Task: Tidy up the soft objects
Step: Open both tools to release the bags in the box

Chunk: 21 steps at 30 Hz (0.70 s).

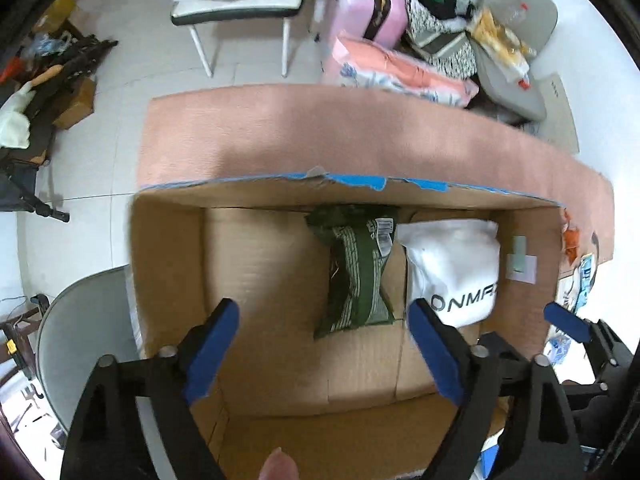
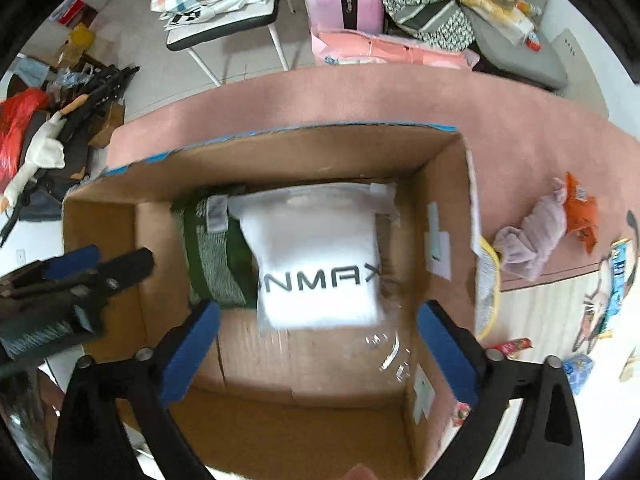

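Observation:
An open cardboard box stands on a pink mat. Inside lie a dark green packet and a white bagged item with black letters, side by side against the far wall. My left gripper is open and empty above the box's near half. My right gripper is open and empty above the box, near the white bag. A lilac cloth and an orange packet lie on the mat right of the box.
A pink mat lies under the box. A chair, a pink suitcase, a pink bedding pack and piled clothes stand beyond it. Small packets lie at the right. A grey round seat is at left.

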Available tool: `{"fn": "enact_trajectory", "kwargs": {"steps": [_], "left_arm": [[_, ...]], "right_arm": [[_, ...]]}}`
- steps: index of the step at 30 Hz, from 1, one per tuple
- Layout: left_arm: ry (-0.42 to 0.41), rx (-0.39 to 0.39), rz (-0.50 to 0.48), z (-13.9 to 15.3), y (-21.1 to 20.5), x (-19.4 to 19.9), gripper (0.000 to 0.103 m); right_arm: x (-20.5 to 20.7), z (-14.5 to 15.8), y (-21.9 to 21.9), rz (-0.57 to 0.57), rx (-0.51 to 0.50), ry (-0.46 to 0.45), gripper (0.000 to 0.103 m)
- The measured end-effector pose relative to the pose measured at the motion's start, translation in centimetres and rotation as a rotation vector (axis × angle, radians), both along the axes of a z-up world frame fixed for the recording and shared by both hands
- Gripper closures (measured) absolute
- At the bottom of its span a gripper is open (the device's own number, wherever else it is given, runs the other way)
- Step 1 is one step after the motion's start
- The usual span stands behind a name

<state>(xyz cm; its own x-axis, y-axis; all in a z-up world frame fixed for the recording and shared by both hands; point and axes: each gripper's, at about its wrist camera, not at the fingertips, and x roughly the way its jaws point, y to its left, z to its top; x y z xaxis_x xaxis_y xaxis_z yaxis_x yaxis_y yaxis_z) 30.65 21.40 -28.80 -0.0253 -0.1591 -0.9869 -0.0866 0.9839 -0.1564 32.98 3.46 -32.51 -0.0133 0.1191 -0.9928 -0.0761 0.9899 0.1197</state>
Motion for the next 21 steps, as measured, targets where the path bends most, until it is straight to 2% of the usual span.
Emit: {"fn": "enact_trajectory", "kwargs": {"steps": [3,7,13,17,21], "left_arm": [[-0.047,0.006,0.022,1.6,0.4,-1.1,0.006],[-0.108,0.031,0.035,3.0,0.7,-3.8,0.006],[-0.166,0.056,0.072,4.6,0.2,-7.4,0.006],[-0.218,0.081,0.082,6.7,-1.4,-9.6,0.006],[-0.293,0.134,0.054,9.7,-5.3,-10.9,0.006]], "right_arm": [[-1.7,1.6,0.2,0.022,0.0,-0.033,0.0],[-4.8,4.2,0.1,0.028,0.008,-0.125,0.0],[-7.4,6.2,-0.2,0.022,0.038,-0.204,0.0],[-8.9,6.6,-1.5,0.015,0.094,-0.221,0.0],[-10.3,7.4,-5.9,-0.039,0.175,-0.199,0.0]]}}
